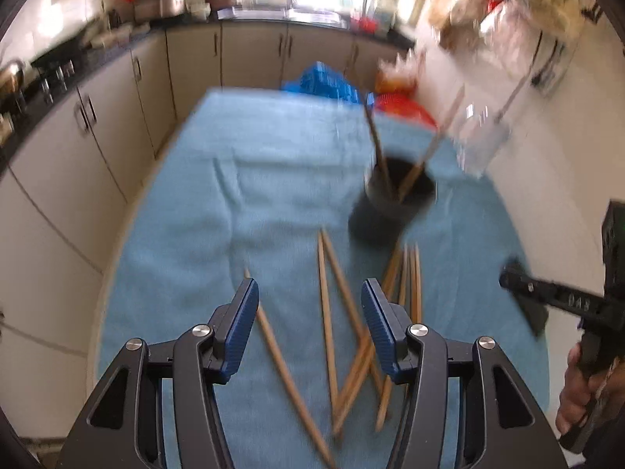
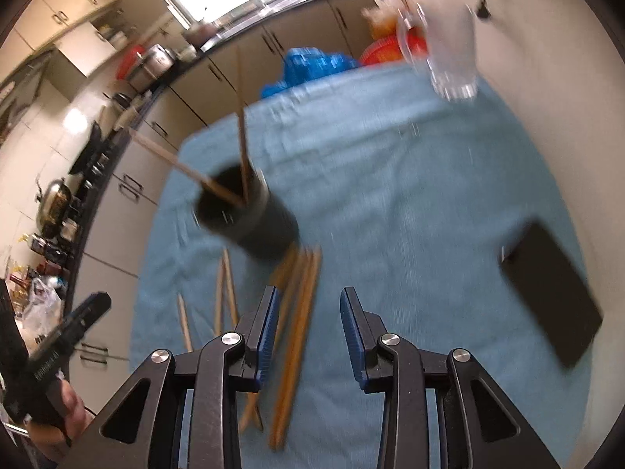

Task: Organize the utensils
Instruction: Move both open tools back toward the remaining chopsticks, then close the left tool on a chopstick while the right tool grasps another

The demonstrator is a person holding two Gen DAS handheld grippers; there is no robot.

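Several wooden chopsticks (image 1: 332,336) lie scattered on a blue cloth (image 1: 242,195); they also show in the right wrist view (image 2: 297,312). A black cup (image 1: 394,203) stands behind them with two chopsticks upright in it; it also shows in the right wrist view (image 2: 250,215). My left gripper (image 1: 308,297) is open and empty, hovering over the loose chopsticks. My right gripper (image 2: 308,301) is open and empty above the chopsticks' right edge; it also shows at the right edge of the left wrist view (image 1: 554,305).
A clear glass (image 1: 484,144) with a spoon-like utensil stands at the back right, seen too in the right wrist view (image 2: 449,62). A black phone (image 2: 550,293) lies on the cloth's right side. Kitchen cabinets (image 1: 117,117) run along the left and back.
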